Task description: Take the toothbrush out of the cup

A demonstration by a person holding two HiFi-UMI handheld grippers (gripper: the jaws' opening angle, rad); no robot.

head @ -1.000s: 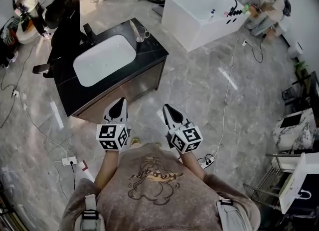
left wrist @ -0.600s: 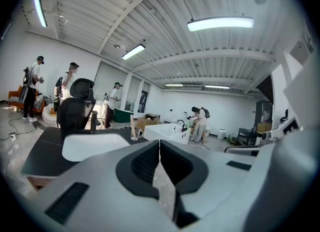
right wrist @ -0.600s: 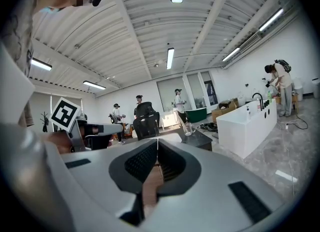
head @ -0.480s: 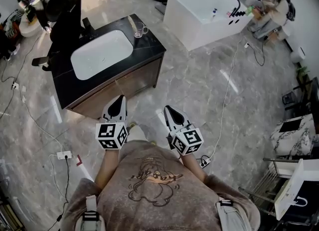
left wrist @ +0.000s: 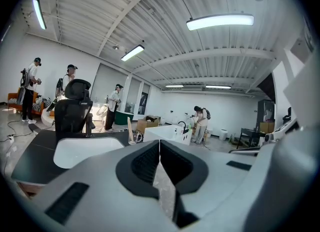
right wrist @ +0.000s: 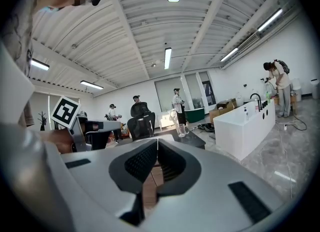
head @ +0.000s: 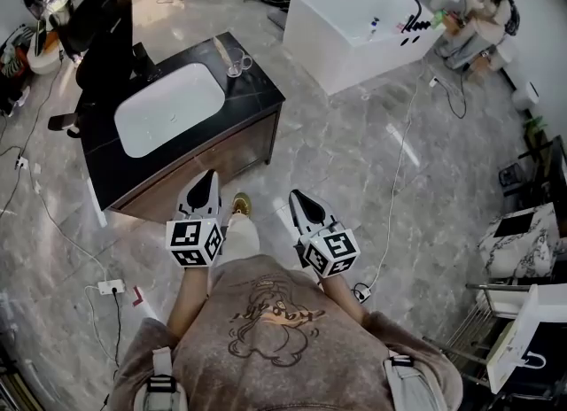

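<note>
Floor (head: 354, 161) tiles are separating the far desk (head: 257, 104) from left gripper (head: 209, 176) and right gripper (head: 295, 194), both closed, empty; next, nearing the cup's (head: 235, 66) toothbrush (head: 221, 50).

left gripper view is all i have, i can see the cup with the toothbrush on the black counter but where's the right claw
Observer: In the head view the right claw is level with the left claw. Both are held over the floor, short of the counter.
Operator: is the right one holding anything
Observer: No. The right gripper view shows its jaws together with nothing between them.
Operator: anything down on the floor near me
Observer: A power strip lies on the floor behind the right claw and a little to its right.
</note>
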